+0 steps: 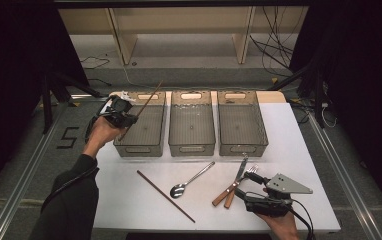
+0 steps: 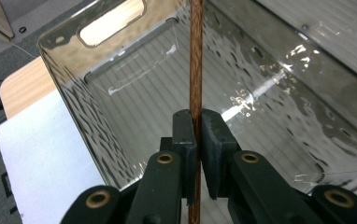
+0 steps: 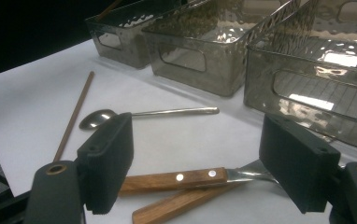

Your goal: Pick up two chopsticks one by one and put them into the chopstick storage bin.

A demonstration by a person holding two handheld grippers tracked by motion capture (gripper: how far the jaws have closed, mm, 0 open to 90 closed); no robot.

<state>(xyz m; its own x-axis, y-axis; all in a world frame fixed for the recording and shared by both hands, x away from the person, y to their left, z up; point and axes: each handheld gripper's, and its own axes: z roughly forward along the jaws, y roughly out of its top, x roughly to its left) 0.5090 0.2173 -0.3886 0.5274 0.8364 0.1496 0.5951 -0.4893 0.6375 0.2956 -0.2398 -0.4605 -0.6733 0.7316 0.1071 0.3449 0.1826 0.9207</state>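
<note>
The left gripper (image 1: 120,113) is clamped on a thin brown wooden chopstick (image 1: 146,102), its two black jaws pressed against the stick from either side in the left gripper view, where the chopstick (image 2: 195,70) runs straight up between them. In the high view the stick slants up and away from the gripper, over the left one of three clear, smoky plastic bins (image 1: 142,146) that stand in a row at the far side of the white table (image 1: 119,200); the gripper itself is at that bin's outer far corner. The left gripper view looks down into the same bin (image 2: 74,116), with its rippled wall and oval handle slot just behind the stick. The middle bin (image 1: 191,147) and the right bin (image 1: 242,148) stand just beside it. The right gripper (image 1: 257,192) rests low near the table's front right edge with its jaws standing wide apart — nothing is between the pads. In the right gripper view those jaws frame two wooden-handled utensils lying crossed on the table: a wooden-handled knife (image 3: 176,180) and a wooden-handled fork (image 3: 167,210) beneath it, whether touching the pads cannot be told. Farther out lie a shiny metal spoon (image 1: 189,181) and a second brown chopstick (image 1: 165,195) — both loose on the table, near each other but apart.
</note>
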